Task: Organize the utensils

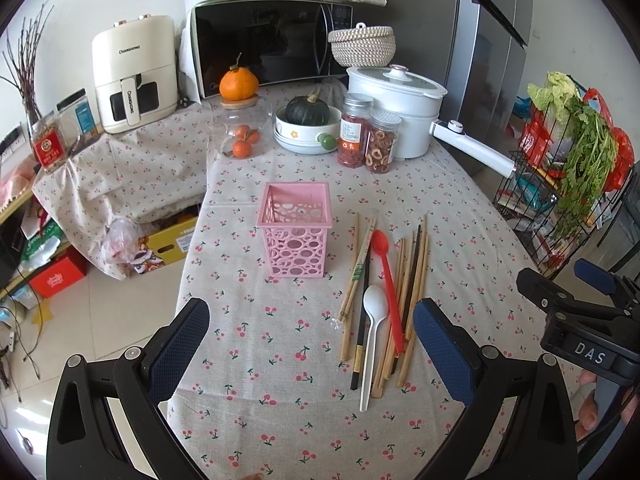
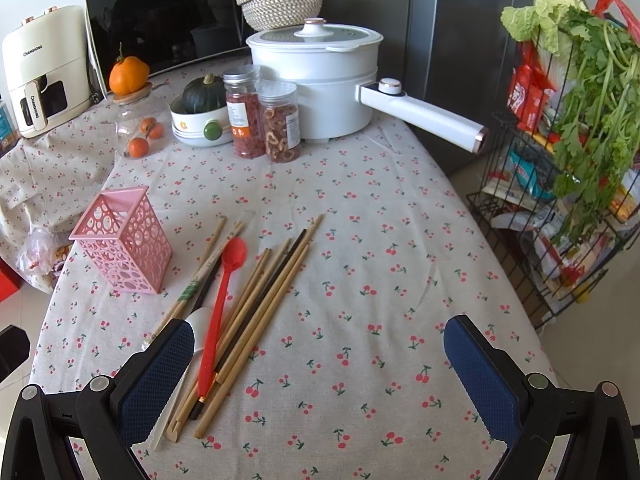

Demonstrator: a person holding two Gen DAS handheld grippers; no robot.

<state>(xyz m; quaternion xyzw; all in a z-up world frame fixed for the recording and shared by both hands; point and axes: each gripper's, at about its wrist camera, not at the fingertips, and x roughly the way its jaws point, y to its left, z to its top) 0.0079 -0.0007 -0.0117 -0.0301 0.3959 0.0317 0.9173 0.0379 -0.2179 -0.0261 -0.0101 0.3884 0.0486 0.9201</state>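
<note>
Upright, pink holder (image 1: pixel 295 230) empty, utensils (image 1: pixel 382 300) beside it, both hand-held grippers (image 1: pixel 310 354) (image 2: pixel 318 380) spread wide.

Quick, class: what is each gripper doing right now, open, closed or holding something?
Left gripper: open, holding nothing, above the cherry-print tablecloth.
Right gripper: open, holding nothing.

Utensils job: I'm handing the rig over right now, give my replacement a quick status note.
Left gripper: open, empty, above the table's near edge.
Right gripper: open, empty, just right of the utensil pile.
Pink holder: upright on the tablecloth, nothing visible inside.
Chopsticks, red spoon and white spoon: lying loose, right of the holder.
Done: nothing yet.
Left: move every utensil into the holder.
</note>
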